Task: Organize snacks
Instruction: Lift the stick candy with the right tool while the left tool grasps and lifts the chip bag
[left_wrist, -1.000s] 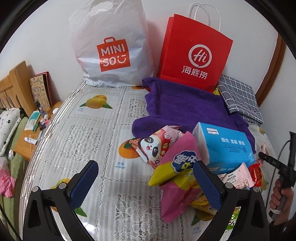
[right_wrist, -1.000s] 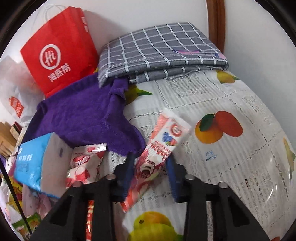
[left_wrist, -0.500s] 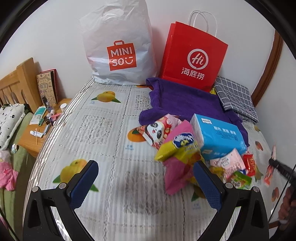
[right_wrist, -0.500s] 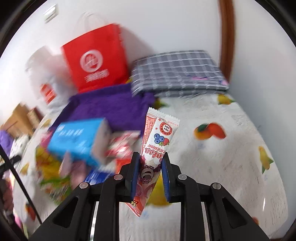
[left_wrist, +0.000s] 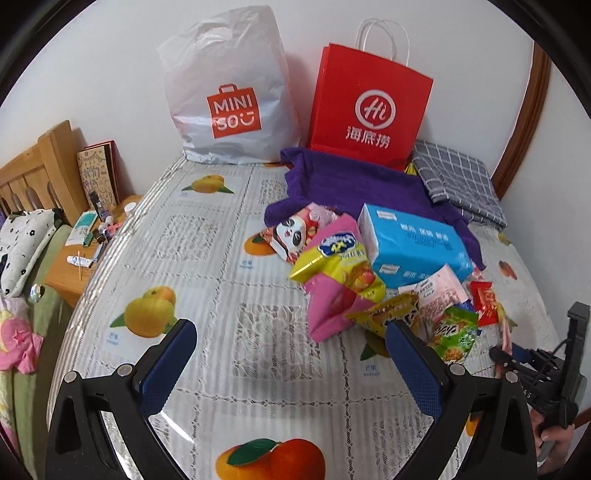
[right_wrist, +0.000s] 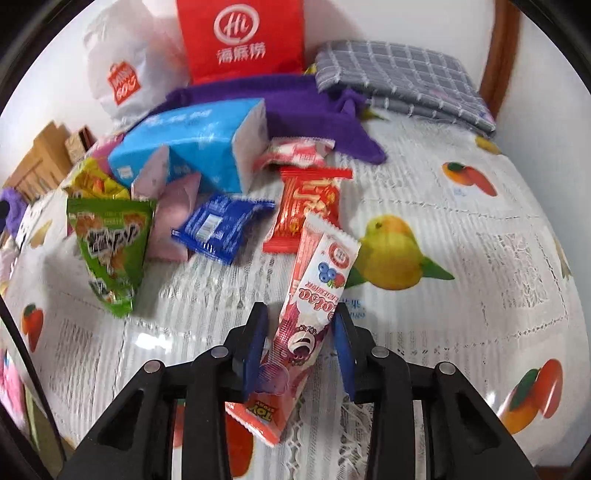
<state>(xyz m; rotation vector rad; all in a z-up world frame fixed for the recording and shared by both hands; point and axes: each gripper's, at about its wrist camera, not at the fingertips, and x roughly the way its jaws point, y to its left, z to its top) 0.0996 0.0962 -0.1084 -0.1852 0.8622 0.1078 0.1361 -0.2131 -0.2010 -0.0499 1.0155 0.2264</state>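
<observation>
A bed covered in a white lace-patterned sheet printed with fruit (left_wrist: 221, 258) fills the room. At its far end, against the wall, a white plastic MINISO shopping bag (left_wrist: 231, 92) stands beside a red paper carrier bag with white handles (left_wrist: 369, 107). In front of them lie a rumpled purple towel (left_wrist: 354, 184) and a folded grey checked cloth (left_wrist: 458, 181). Partly on the towel's near edge rests a blue soft pack of tissues (left_wrist: 413, 243), with a heap of snack packets around it: a pink and yellow crisp bag (left_wrist: 336, 280), a green snack packet (right_wrist: 110, 243), a small dark blue wrapper (right_wrist: 221, 229) and a red foil wrapper (right_wrist: 310, 206). The left gripper (left_wrist: 291, 365) hovers low over bare sheet, its blue pads spread wide with nothing between them. The right gripper (right_wrist: 301, 343) is pinching a long pink and white berry-printed snack stick (right_wrist: 314, 306), lifted clear of the sheet near the red wrapper.
</observation>
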